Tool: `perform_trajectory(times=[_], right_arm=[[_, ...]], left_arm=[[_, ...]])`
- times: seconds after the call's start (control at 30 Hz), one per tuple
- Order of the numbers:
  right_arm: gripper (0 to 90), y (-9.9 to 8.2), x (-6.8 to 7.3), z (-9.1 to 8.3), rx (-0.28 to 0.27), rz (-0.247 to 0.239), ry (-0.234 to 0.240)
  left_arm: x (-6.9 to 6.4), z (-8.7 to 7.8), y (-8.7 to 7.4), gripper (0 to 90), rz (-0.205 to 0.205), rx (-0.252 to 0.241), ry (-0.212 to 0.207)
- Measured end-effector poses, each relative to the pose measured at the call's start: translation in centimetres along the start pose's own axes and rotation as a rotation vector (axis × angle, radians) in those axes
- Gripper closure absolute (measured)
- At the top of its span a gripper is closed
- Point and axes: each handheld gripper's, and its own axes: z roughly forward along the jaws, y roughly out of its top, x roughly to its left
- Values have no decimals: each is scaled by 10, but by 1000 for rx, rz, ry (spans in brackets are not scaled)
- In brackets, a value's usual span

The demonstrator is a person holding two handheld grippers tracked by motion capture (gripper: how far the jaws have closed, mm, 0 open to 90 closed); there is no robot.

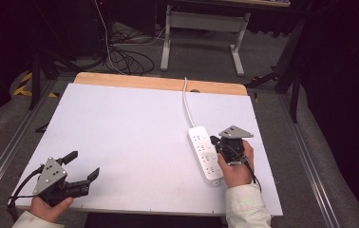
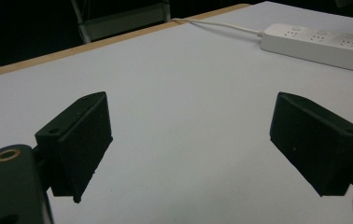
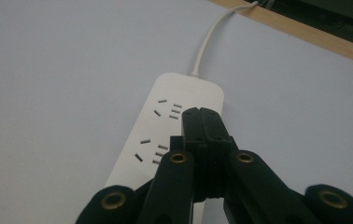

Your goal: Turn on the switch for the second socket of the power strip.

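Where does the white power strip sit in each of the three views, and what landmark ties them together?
High view: the power strip lies right of centre on the white table, beside the right tongs.
Left gripper view: upper right corner, far beyond the open jaws.
Right gripper view: centre, running under the shut jaws.
Shared landmark: its white cord leading to the table's wooden far edge.

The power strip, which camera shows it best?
The high view: the whole power strip and its cord lie on the white table. The right gripper view has closed jaws hiding part; the left gripper view catches it far off, cropped.
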Motion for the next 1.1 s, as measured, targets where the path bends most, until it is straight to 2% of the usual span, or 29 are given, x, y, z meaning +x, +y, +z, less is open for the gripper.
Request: perform_trajectory(times=[0.3,0.47,0.67,0.87,0.93,1.03,1.1], right_arm=[[900,8,1,-18,-51,-2,9],[900,11,3,-18,-41,-15,11],[900,12,1,-24,-52,-3,12],[900,15,2,-27,-48,-20,16],[741,17,3,-30,-74,-28,2],[596,19,2,-34,-109,-44,11],[532,21,2,-37,-126,-40,21]], left_arm=[[0,0,0,134,-5,1,-2],[0,0,0,133,1,1,-3],[0,1,0,133,0,3,-2],[0,1,0,132,-1,3,0],[0,1,0,132,-1,3,-1],[0,1,0,132,-1,3,-1],[0,1,0,132,-6,1,-3]])
